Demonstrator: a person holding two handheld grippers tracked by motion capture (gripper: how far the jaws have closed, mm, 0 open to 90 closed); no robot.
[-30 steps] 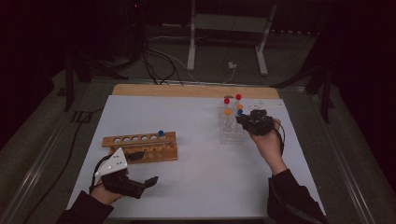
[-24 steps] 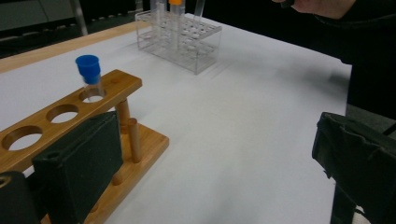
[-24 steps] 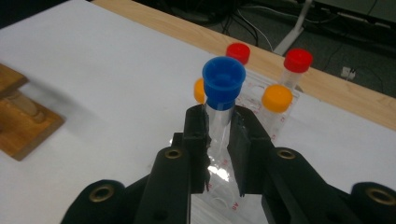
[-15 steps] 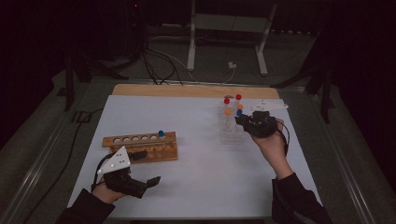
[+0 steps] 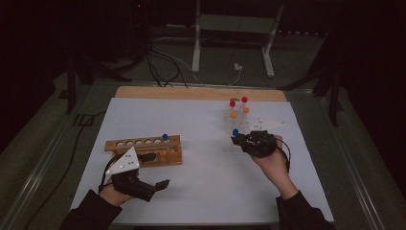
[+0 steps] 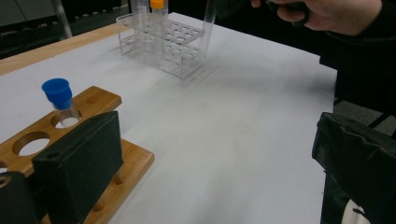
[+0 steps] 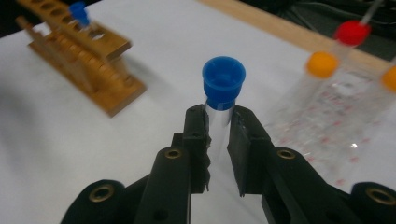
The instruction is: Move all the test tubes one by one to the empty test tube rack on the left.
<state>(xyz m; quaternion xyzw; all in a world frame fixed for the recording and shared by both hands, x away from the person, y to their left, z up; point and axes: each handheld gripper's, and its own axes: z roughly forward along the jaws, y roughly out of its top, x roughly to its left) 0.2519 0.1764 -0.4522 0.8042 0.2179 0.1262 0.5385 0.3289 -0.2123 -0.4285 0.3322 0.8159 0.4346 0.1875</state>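
Observation:
My right gripper (image 7: 218,135) is shut on a clear test tube with a blue cap (image 7: 223,81), holding it upright. In the high view this right gripper (image 5: 249,141) holds the blue-capped tube (image 5: 235,132) just in front of the clear plastic rack (image 5: 238,120). That clear rack (image 7: 336,107) holds tubes with red caps (image 7: 351,32) and orange caps (image 7: 321,64). A wooden rack (image 5: 143,149) at the left carries another blue-capped tube (image 5: 165,137). My left gripper (image 5: 158,170) rests open just in front of it, its jaws wide apart with nothing between them (image 6: 219,177).
The white table sheet (image 5: 206,172) lies bare between the two racks. A wooden board edge (image 5: 191,92) runs along the far side. Beyond it stand a metal stand (image 5: 234,28) and cables on the dark floor. In the left gripper view the wooden rack (image 6: 88,121) sits close to one jaw.
My right gripper has drawn the blue-capped tube a little toward the person and left, away from the clear rack. The left gripper has stayed in place.

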